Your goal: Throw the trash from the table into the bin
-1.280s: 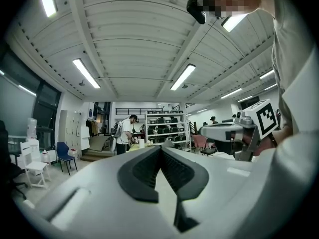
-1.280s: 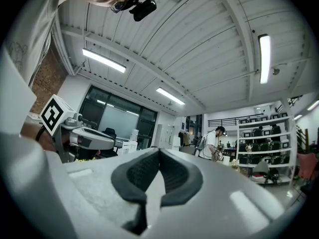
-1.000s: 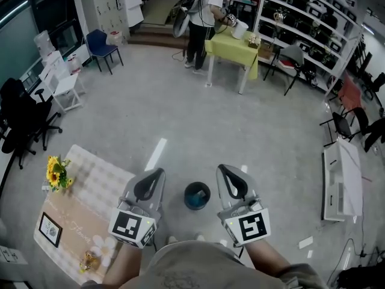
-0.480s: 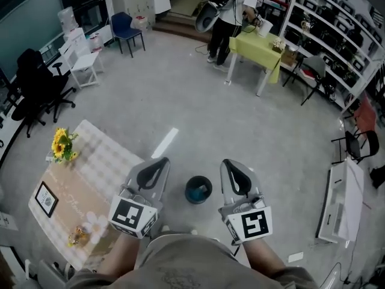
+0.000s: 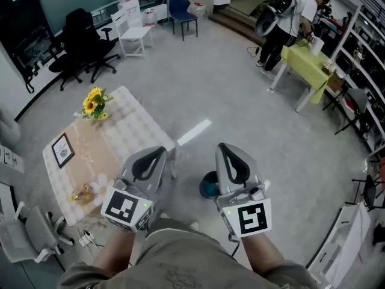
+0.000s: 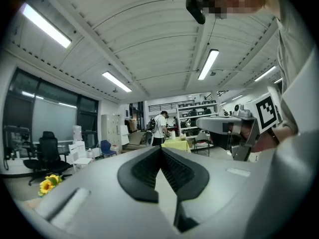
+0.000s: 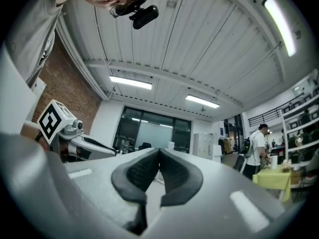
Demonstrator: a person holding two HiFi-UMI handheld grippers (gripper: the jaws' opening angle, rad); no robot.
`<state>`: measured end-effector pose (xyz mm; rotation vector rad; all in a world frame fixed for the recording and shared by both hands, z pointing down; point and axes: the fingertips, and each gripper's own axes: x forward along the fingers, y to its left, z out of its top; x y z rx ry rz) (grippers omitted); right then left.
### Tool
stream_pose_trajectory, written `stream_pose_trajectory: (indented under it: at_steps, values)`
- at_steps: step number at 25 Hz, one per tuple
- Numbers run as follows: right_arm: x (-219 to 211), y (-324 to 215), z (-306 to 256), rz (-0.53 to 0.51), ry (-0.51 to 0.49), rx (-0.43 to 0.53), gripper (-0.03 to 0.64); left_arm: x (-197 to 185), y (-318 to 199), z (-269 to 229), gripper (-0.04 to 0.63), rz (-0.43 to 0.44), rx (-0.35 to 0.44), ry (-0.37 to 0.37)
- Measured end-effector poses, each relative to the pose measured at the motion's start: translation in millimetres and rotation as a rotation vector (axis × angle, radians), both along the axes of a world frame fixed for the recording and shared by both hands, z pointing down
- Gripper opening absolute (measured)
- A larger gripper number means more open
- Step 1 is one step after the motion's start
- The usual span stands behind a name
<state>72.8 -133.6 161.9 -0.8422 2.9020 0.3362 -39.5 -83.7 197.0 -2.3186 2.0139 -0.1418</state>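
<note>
The left gripper [image 5: 157,155] and right gripper [image 5: 225,151] are held side by side, level at the person's waist, which looks like a carrying pose between moves, not a reach. Each gripper view shows its own fingers pressed together with nothing between them: the left fingers [image 6: 142,171] meet in a tight seam, and so do the right fingers [image 7: 134,176]. So no trash is in hand. What is probably the task's thing, a crumpled golden wrapper [image 5: 80,192], lies on the tabletop [image 5: 129,128] near its close edge, well to the left of the left gripper. The bin [image 5: 209,187] stands on the floor between the two grippers, partly hidden behind the right one, near the tabletop's corner, a handy spot for dropping things in. Sunflowers [image 5: 93,101] and a small frame [image 5: 62,150] sit further along the checked cloth, evidently decoration to leave alone. Only the black square markers [image 5: 251,217] on the grippers show print, and they carry no words; the frame's print is too small to read.
</note>
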Motion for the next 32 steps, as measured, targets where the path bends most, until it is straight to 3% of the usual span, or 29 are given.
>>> stream_pose_trajectory:
  at_steps: [6, 11, 16, 32]
  values:
    - [-72, 49, -11, -0.244, -0.063, -0.058, 0.003, -51, 57, -5, 0.006, -0.210, -0.010, -0.032]
    - [-128, 114, -20, -0.511, -0.074, -0.086, 0.003, -92, 136, -15, 0.007, -0.450, -0.016, -0.045]
    - [-196, 194, -24, -0.652, -0.062, -0.073, 0.003, -153, 224, -17, 0.006, -0.595, 0.001, -0.032]
    - [-314, 316, -12, -0.805, 0.016, -0.057, 0.003, -260, 362, -14, 0.006, -0.767, 0.047, 0.000]
